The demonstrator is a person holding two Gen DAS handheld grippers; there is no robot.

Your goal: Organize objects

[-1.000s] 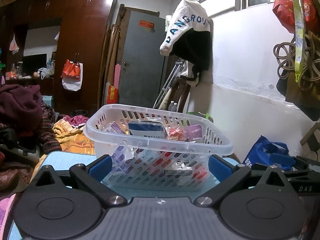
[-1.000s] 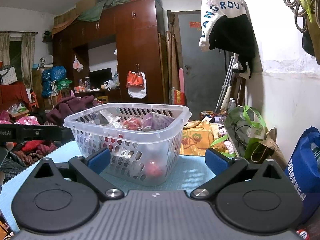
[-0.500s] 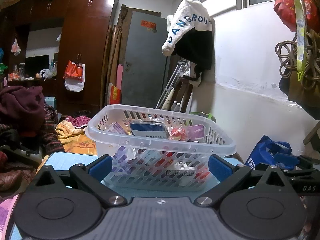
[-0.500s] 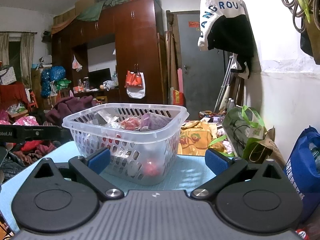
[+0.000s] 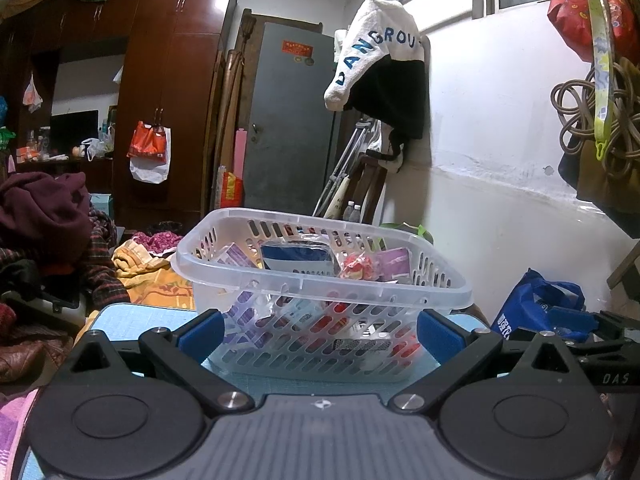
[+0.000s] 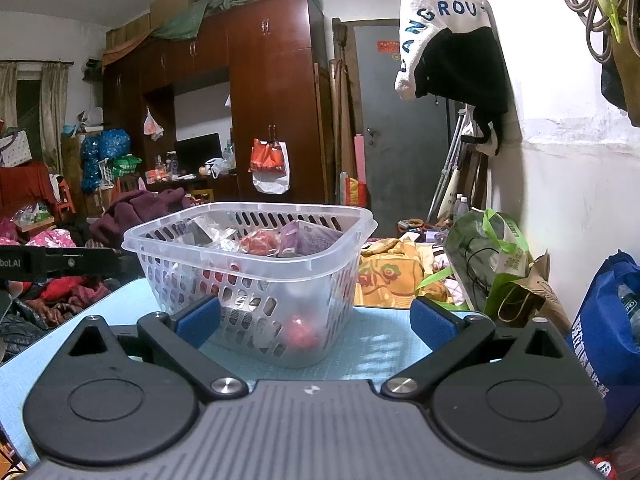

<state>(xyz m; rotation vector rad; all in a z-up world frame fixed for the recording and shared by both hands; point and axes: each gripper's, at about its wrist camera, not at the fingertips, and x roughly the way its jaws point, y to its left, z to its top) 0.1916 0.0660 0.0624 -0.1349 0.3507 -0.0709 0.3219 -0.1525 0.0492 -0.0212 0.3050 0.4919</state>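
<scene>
Left gripper (image 5: 320, 330) and right gripper (image 6: 314, 320) both spread wide, empty, facing full basket (image 5: 320, 276) on blue mat (image 6: 376, 340).

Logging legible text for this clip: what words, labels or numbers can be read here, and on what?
"DANGROU": blue letters on the white and black garment hung on the wall, cut off by a fold.
"DAS": right gripper's body, seen from the left wrist.
"bot.AI": left gripper's body, seen from the right wrist, start cut off.
Blue bag: Chinese print, too blurred to read.
Red sign on the grey door and packets in the basket: unreadable.
</scene>
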